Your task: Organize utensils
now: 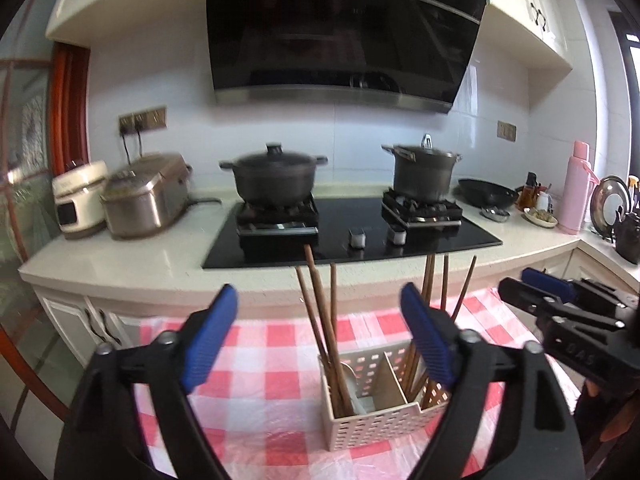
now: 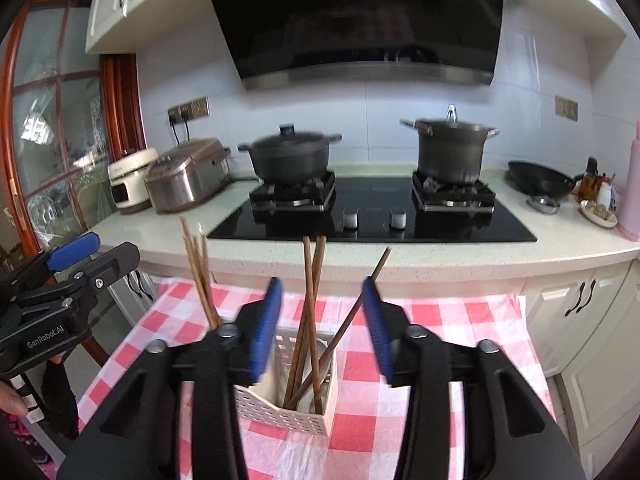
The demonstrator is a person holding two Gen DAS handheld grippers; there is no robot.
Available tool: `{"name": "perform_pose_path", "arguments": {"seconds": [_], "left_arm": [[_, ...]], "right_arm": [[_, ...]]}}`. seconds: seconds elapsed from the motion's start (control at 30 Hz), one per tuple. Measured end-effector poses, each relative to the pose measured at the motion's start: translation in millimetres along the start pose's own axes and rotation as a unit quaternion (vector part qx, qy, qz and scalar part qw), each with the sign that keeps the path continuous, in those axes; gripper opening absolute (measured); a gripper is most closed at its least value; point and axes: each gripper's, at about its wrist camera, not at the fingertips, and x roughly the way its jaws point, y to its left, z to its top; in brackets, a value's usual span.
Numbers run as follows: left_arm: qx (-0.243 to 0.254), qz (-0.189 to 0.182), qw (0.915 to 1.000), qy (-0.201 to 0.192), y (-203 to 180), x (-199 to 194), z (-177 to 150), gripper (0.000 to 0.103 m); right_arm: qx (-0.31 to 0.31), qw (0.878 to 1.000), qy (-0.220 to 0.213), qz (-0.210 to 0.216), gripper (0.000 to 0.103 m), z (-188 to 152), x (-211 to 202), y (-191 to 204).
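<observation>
Hovering over the checkered desk (image 1: 256,364), my left gripper (image 1: 318,340) and right gripper (image 2: 322,328) both keep their fingers released, grasping nothing. My left view shows the perforated utensil holder (image 1: 376,426) at 5 o'clock with both compartments, chopsticks (image 1: 320,320) upright in each. My right view shows one compartment at 6 o'clock holding four chopsticks; I cannot tell the total.

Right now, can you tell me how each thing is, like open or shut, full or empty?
Left hand-held gripper: open, holding nothing.
Right hand-held gripper: open, holding nothing.
Utensil holder: upright, holding chopsticks in both compartments.
Chopsticks: standing, leaning.
Low pot: lid on.
Tall pot: lid on.
</observation>
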Motion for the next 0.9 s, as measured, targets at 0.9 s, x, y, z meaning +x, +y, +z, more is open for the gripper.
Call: {"name": "perform_pose_path", "arguments": {"seconds": [0.9], "left_arm": [[-0.013,0.015,0.9998,-0.001,5,-100,-77,0.098]], "right_arm": [[0.031,0.999,-0.026,0.007,0.084,-84,-97,1]]}}
